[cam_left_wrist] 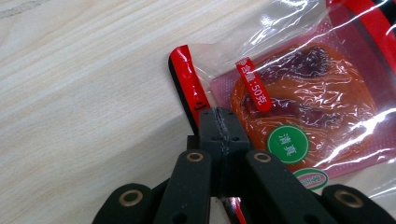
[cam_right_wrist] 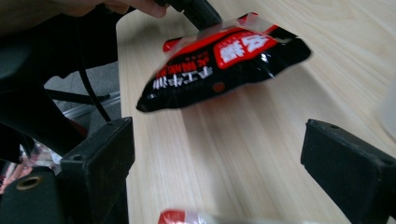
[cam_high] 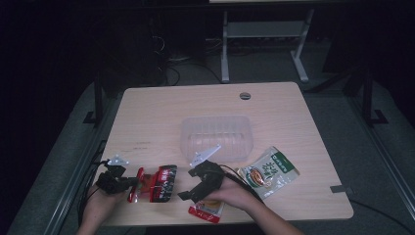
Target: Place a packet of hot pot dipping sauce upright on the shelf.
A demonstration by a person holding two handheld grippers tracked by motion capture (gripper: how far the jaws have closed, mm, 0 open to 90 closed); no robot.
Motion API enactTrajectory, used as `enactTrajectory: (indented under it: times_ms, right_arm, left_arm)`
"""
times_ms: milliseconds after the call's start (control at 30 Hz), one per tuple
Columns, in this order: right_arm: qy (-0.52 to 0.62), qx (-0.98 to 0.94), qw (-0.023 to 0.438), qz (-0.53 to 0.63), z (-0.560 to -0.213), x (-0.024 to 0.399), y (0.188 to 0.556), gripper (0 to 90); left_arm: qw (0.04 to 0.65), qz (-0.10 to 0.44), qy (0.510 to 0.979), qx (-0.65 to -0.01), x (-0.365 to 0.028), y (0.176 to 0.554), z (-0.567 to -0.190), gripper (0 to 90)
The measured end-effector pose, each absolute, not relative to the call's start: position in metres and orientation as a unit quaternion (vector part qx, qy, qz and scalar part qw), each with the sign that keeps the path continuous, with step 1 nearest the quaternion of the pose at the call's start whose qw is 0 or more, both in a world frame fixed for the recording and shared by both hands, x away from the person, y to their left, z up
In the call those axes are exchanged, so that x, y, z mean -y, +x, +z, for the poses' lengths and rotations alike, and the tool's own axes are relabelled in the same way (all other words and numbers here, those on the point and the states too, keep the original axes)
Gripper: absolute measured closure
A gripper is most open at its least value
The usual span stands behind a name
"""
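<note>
Close-up, left gripper [cam_left_wrist: 219,122] clamping red snack packet [cam_left_wrist: 299,107] printed "50克", right gripper [cam_right_wrist: 219,154] wide open

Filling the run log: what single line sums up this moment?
left gripper: shut on red-and-black snack packet | right gripper: open, empty | clear plastic tub: empty

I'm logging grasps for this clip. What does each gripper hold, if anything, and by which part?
The left gripper is shut on the red and black snack packet, pinching its sealed edge near a corner. The right gripper is open and holds nothing.
</note>
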State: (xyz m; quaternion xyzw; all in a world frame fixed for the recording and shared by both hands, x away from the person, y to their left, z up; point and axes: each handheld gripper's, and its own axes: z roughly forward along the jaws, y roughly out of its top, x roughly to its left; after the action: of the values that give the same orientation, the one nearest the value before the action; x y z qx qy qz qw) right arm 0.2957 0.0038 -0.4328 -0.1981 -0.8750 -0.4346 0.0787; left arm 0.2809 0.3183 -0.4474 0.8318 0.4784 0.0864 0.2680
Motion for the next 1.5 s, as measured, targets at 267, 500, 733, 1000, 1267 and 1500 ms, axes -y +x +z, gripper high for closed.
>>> enactTrajectory:
  times_ms: [267,500,733,1000,1267,1500]
  right_arm:
    - [-0.206,0.868,0.106,-0.44,-0.444,-0.022,0.303,14.7]
    - [-0.224,0.852,0.127,-0.456,-0.451,-0.027,0.314,30.0]
    - [-0.232,0.84,0.148,-0.468,-0.456,-0.031,0.322,51.8]
    - [-0.226,0.831,0.169,-0.48,-0.456,-0.033,0.326,78.3]
    - [-0.173,0.844,0.159,-0.481,-0.453,-0.041,0.32,89.1]
    - [-0.143,0.836,0.165,-0.503,-0.446,-0.036,0.318,90.0]
  left_arm:
    - [0.266,0.079,0.837,-0.472,-0.315,0.279,-0.447,89.9]
    - [0.266,0.074,0.841,-0.465,-0.314,0.28,-0.447,90.0]
    - [0.265,0.072,0.843,-0.463,-0.315,0.28,-0.447,90.0]
    - [0.267,0.072,0.842,-0.462,-0.314,0.28,-0.447,90.0]
    - [0.272,0.07,0.848,-0.451,-0.313,0.281,-0.447,90.0]
    - [0.274,0.074,0.86,-0.425,-0.308,0.28,-0.447,89.9]
